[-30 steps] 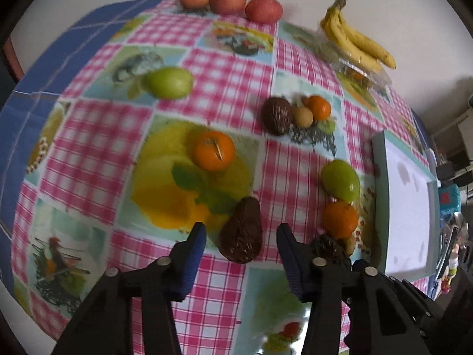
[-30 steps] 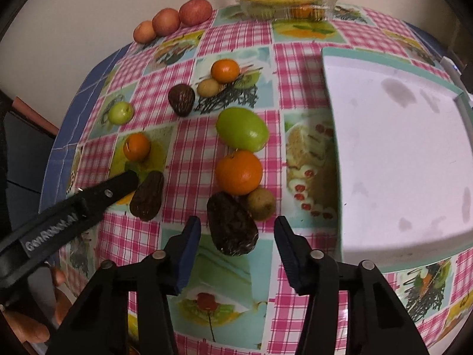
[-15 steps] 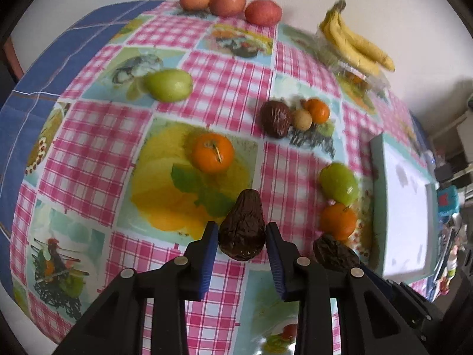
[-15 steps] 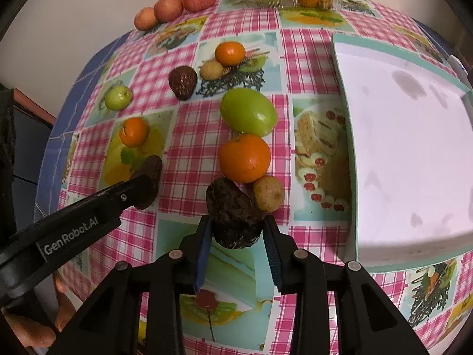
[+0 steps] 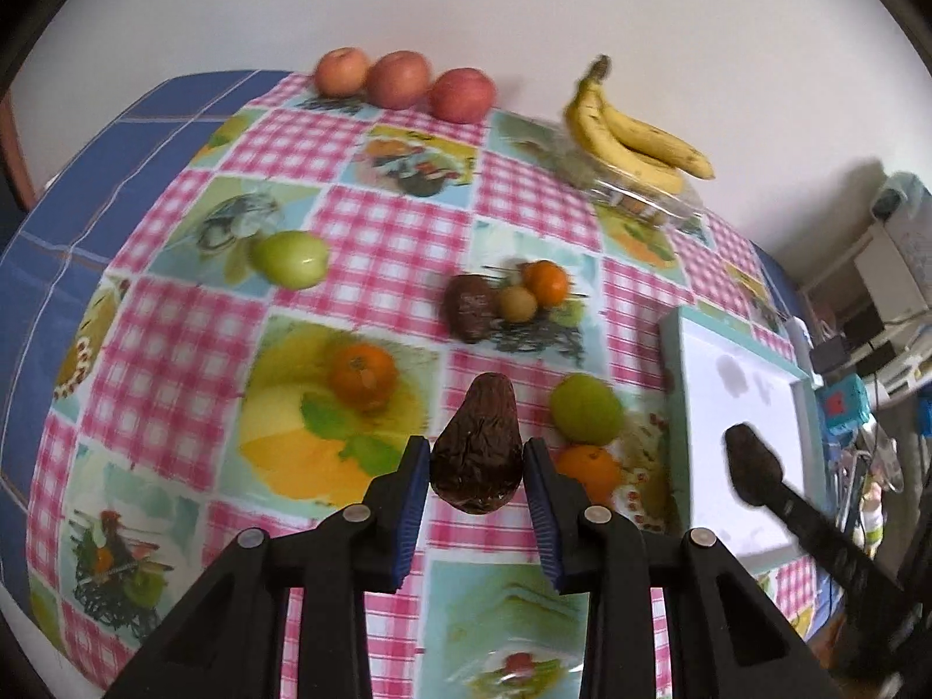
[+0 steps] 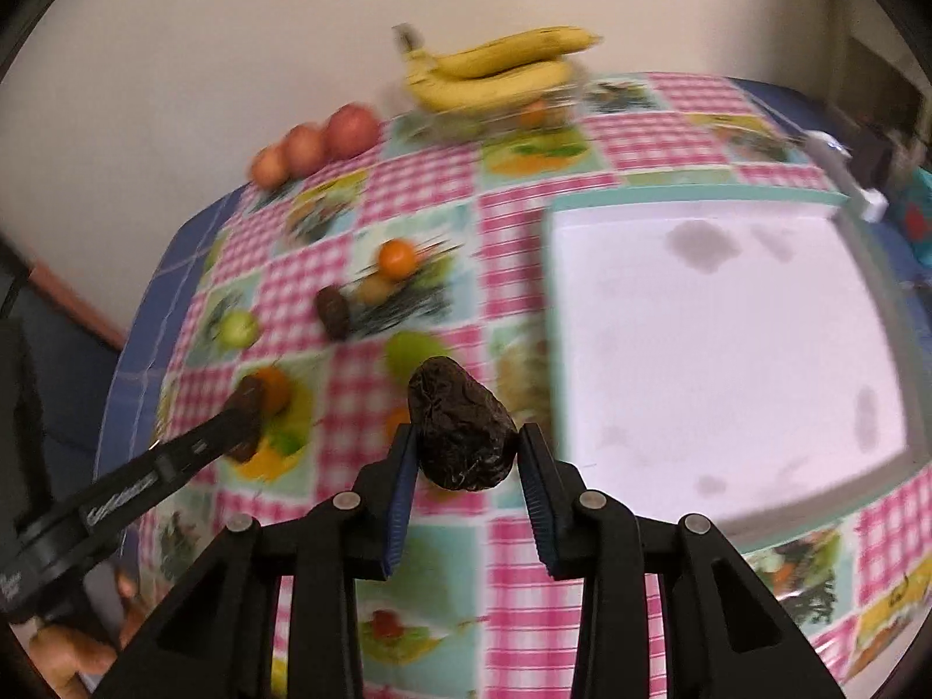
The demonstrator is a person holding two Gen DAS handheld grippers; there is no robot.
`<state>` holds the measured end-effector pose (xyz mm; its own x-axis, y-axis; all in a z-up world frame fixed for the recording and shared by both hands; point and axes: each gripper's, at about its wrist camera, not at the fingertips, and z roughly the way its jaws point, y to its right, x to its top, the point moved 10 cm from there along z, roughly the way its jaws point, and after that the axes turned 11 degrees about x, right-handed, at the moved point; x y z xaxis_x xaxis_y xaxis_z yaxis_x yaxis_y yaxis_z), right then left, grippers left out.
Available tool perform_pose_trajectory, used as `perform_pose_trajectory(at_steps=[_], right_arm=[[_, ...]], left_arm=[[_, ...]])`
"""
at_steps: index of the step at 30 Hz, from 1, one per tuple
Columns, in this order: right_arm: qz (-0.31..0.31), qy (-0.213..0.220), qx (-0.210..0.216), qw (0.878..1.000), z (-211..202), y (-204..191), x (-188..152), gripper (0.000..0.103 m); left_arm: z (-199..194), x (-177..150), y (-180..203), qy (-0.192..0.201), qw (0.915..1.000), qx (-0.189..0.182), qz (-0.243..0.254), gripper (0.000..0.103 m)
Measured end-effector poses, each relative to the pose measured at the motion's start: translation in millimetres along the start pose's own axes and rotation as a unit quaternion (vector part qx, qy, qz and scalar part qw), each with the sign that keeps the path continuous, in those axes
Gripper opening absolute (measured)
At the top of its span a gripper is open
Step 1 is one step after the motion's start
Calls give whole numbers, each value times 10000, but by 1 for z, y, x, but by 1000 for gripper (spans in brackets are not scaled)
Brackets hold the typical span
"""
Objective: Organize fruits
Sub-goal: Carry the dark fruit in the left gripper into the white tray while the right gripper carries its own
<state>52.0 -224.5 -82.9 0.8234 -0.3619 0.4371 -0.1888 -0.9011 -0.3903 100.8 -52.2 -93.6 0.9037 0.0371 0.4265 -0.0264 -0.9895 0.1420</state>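
Checked tablecloth is covering the table; gripper lettering is blurring unreadably. Left gripper is clamping a dark avocado, right gripper another wrinkled avocado.

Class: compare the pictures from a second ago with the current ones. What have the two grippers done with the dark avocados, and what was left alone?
Both jaws closed. The left gripper took hold of one avocado and lifted it; the right gripper took the other avocado and carried it up toward the tray. The apples, bananas, oranges and green fruit stayed put.
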Motion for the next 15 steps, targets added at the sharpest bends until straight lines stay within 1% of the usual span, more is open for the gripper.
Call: perform_pose_trajectory(at_steps=[3,6,9,13,15], right_arm=[[320,258,-395,9984,-14,38,13,36],[656,485,-798,9935,-32,79,22,36],[901,643,-896,9898,-43,107,34,36],[938,746,-1221,9853,-52,141,51,36],[912,714,-1360,9839,-52,160,59,36]], left_arm=[[1,2,22,-9,9997,-193,144,35],[1,4,52,-50,9985,-378,386,35],[1,4,86,-71,9958,-472,786,35],[9,9,131,-33,9907,-565,1239,35],[17,11,154,-20,9878,-603,1433,35]])
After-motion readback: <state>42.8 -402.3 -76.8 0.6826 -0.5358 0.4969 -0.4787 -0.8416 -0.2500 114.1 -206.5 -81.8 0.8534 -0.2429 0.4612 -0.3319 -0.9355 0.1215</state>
